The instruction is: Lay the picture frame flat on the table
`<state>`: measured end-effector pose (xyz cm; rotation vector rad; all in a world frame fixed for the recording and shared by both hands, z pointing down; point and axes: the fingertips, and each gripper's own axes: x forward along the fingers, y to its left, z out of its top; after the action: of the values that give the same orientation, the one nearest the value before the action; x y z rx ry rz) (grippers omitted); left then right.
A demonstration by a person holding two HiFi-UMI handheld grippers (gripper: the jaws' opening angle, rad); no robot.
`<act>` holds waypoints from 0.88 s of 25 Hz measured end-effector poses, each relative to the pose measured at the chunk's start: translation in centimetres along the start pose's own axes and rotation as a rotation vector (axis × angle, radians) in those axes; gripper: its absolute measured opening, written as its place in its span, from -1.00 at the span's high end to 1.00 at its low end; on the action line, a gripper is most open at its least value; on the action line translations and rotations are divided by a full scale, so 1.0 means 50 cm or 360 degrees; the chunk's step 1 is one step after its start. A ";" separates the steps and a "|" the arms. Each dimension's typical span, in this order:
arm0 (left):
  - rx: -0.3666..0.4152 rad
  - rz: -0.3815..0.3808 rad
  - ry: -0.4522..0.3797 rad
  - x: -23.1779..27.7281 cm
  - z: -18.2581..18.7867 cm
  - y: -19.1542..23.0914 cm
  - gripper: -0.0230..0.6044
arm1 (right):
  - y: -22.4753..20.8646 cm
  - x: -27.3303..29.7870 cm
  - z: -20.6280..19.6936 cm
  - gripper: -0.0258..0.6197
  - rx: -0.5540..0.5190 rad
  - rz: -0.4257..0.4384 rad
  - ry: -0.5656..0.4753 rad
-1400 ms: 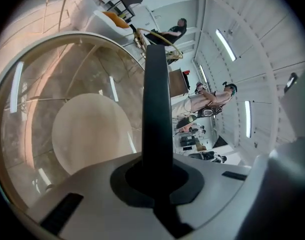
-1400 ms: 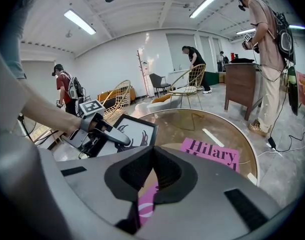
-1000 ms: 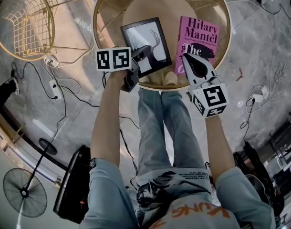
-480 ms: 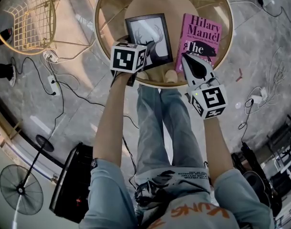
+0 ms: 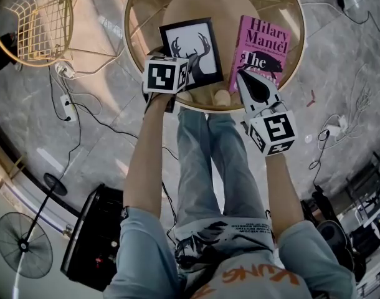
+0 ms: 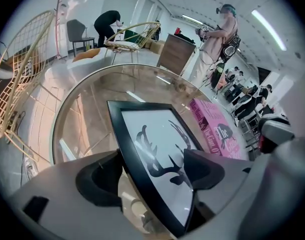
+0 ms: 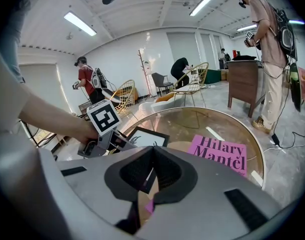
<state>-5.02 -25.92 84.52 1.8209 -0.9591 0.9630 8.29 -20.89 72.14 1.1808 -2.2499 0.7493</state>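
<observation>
The black picture frame (image 5: 193,48) with an antler print lies face up on the round glass table (image 5: 296,55). Its near left corner reaches between the jaws of my left gripper (image 5: 179,81). In the left gripper view the frame (image 6: 157,159) runs slantwise through the left gripper (image 6: 152,176). The jaws are opening and the pads stand off the frame's edges. My right gripper (image 5: 246,80) hovers shut and empty at the table's near edge, over the lower corner of a pink book (image 5: 261,45). The right gripper view shows the right gripper (image 7: 152,151) with its jaws together and the frame (image 7: 145,136) beyond them.
The pink book (image 6: 220,134) lies flat to the right of the frame. A gold wire chair (image 5: 28,17) stands left of the table. Cables, a floor fan (image 5: 22,251) and a black case (image 5: 90,242) are on the floor. People stand in the room behind.
My left gripper turned so its marker cube faces up and covers the frame's near left corner, and its jaws have opened. The frame shifted slightly and settled. The right gripper barely moved.
</observation>
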 end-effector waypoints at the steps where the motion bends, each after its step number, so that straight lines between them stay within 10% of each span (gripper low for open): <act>1: -0.0021 0.0001 -0.0004 -0.001 -0.003 0.002 -0.28 | 0.001 -0.001 -0.001 0.92 0.0000 0.0002 0.0002; 16: -0.0138 0.0042 -0.0246 -0.074 -0.010 0.000 -0.25 | -0.017 -0.017 -0.007 0.92 0.0005 0.0014 0.0003; 22: -0.0104 0.0204 -0.0419 -0.143 0.001 -0.035 0.61 | -0.010 -0.027 0.017 0.92 -0.0034 0.0049 -0.0004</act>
<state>-6.40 -23.67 77.66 1.8795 -1.2666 0.7692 9.26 -20.92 70.80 1.1401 -2.2771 0.7343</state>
